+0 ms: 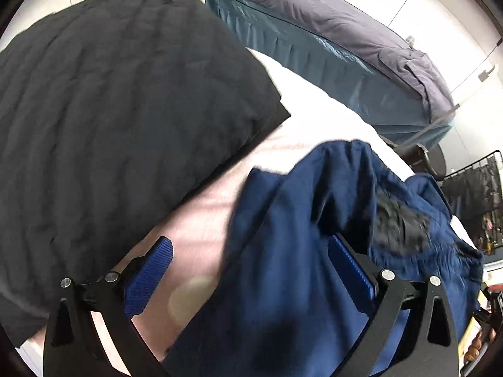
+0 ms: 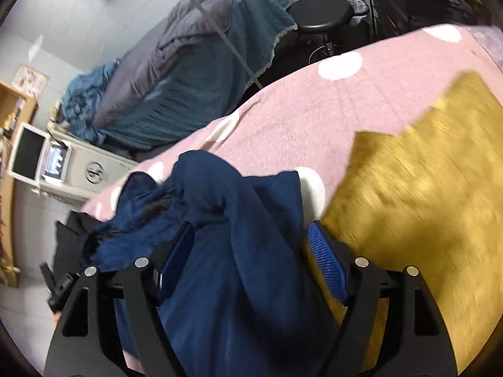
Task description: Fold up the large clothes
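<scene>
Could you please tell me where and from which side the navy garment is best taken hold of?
Probably the raised, bunched ridge of the navy garment, taken from above. It stands up off the pink spotted cover, so the right gripper, its fingers already apart on either side, could close across it.

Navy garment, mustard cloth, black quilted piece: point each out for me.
navy garment (image 2: 239, 251), right wrist view, on the fabric between the fingers.
mustard cloth (image 2: 418, 194), right wrist view, on its middle.
black quilted piece (image 1: 119, 100), left wrist view, on its quilted top.
</scene>
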Tool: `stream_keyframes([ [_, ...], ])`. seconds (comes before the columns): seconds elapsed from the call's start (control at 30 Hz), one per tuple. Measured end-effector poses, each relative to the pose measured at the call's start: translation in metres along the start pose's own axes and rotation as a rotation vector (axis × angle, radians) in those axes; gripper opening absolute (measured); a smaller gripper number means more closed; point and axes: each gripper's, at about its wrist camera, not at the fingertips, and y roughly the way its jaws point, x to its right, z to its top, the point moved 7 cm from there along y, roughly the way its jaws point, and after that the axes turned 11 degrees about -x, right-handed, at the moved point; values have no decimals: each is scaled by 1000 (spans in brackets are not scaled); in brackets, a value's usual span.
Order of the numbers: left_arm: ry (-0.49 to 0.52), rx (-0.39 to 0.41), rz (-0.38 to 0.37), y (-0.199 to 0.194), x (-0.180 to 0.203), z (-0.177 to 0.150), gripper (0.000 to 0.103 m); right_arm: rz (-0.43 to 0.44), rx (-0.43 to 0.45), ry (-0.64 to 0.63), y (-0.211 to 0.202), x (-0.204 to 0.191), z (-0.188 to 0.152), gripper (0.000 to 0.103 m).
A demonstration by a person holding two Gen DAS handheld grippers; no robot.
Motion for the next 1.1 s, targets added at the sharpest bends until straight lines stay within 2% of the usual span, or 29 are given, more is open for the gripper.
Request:
stream_keyframes([
  [0.1, 14, -17, -21, -10, -19, -23, 96, 22, -21, -24, -10, 3, -17, 75],
  [0.2, 18, -49, -61, -16, -37, -48, 96, 38, -86, -48, -14, 15, -42, 75],
  [0.3, 10, -103, -120, -3, -32, -60, 96, 58, -156, -55, -8, 28, -63, 75],
  [0.47, -20, -173, -196, 19, -26, -58, 96, 69, -222, -103, 4, 31, -72, 75],
  [0.6, -34, -252, -250, 40, -21, -47, 96, 134, -306, -167, 19, 12, -65, 75],
  [0.7, 6, -294, -278, 50, -9, -38, 96, 89, -371, -211, 41, 6, -61, 75],
  [0.8, 52, -343, -285, 64, 4, -32, 98, 63, -429, -252, 67, -4, -58, 76],
  [0.87, 64, -395, -296, 79, 10, -30, 98, 44, -453, -255, 82, -7, -56, 87],
  [0.9, 59, -414, -302, 87, 15, -25, 98, 42, -463, -251, 88, -7, -55, 89],
  [0.97, 50, -426, -311, 93, 18, -22, 98, 39, -475, -245, 96, -10, -57, 97],
  [1.07, 67, -421, -270, 100, 27, -18, 98, 27, -470, -242, 103, -10, -58, 98],
  [1.1, 81, -420, -221, 103, 32, -18, 98, 27, -464, -244, 105, -10, -59, 98],
])
